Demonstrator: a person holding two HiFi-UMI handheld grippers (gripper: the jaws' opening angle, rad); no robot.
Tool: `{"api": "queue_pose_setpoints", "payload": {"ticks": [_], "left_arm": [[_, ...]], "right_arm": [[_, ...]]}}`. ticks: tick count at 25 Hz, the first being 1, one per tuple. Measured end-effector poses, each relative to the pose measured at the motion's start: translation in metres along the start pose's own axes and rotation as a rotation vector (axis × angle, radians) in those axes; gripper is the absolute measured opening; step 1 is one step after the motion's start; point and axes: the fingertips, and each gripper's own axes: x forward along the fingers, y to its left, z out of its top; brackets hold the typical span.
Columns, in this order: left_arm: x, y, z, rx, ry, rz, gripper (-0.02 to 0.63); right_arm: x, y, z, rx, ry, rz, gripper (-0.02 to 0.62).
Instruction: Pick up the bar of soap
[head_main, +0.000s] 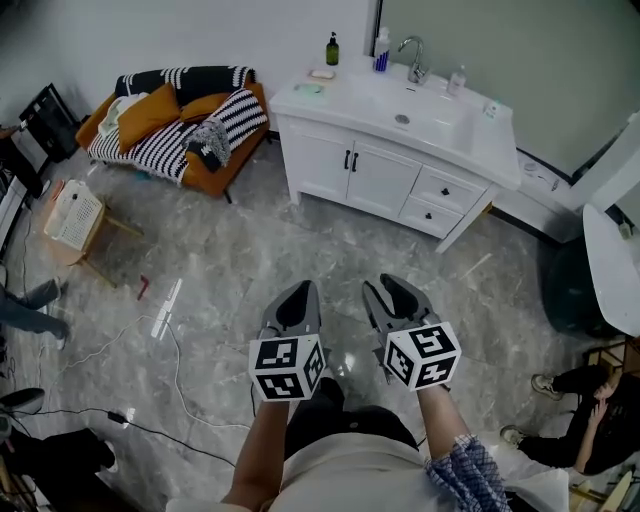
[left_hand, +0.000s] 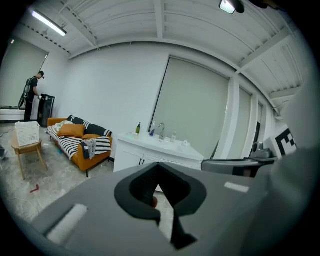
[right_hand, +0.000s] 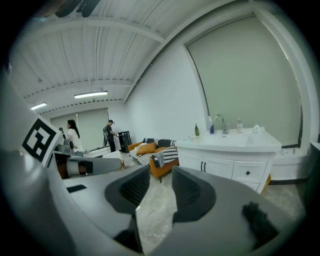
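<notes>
A white vanity (head_main: 385, 165) with a sink stands against the far wall. On its left end lie a small pale bar (head_main: 322, 73) and a pale green item (head_main: 308, 88); which of them is the soap I cannot tell. Both grippers hang over the marble floor, well short of the vanity. My left gripper (head_main: 297, 297) is shut, its tips meeting with nothing between them (left_hand: 157, 165). My right gripper (head_main: 397, 292) is open with an empty gap between its ribbed pads (right_hand: 161, 185). The vanity (left_hand: 165, 147) (right_hand: 235, 145) lies far ahead in both gripper views.
An orange sofa (head_main: 175, 120) with striped covers stands at the back left. A white basket sits on a wooden stool (head_main: 72, 215). Cables (head_main: 150, 340) trail over the floor. A faucet (head_main: 415, 60) and bottles top the vanity. A seated person (head_main: 600, 420) is at the lower right.
</notes>
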Motion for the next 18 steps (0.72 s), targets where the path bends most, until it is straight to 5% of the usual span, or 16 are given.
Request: {"api": "queue_pose_setpoints", "payload": {"ticks": [18], "left_arm": [[0.028,0.044,0.02,0.03,-0.001,-0.043,0.008]], "right_arm": [[0.051,0.01,0.013,-0.07,0.012,-0.076,0.127]]}}
